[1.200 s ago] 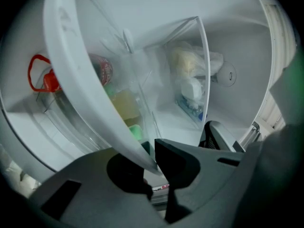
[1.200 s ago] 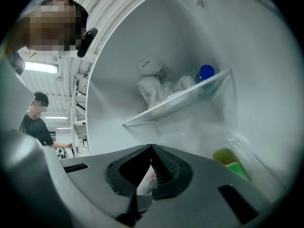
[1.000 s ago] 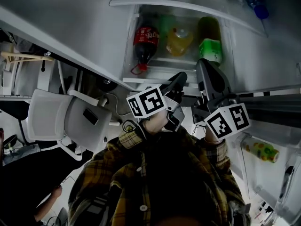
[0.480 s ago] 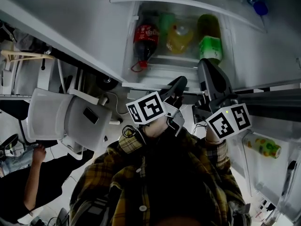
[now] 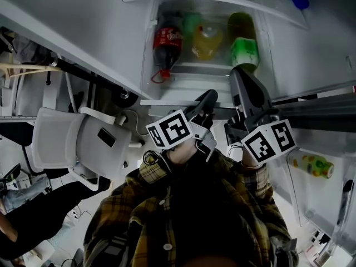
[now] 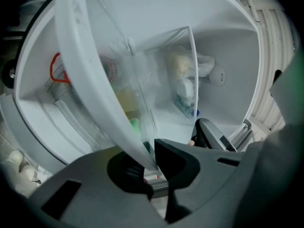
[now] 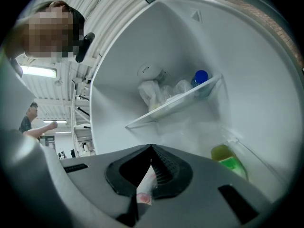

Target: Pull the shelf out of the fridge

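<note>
We are sliding the shelf nearer than a second ago, left gripper clamped on its white front rim, right gripper pinched on seemingly the same rim, so it is leaving the fridge, still part-way in.

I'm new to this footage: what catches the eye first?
Three drink bottles lie in the open white fridge at the head view's top: a red-labelled cola bottle, a yellow juice bottle, a green bottle. Just below, the left hand-held gripper is clamped on the clear shelf with a white rim.
</note>
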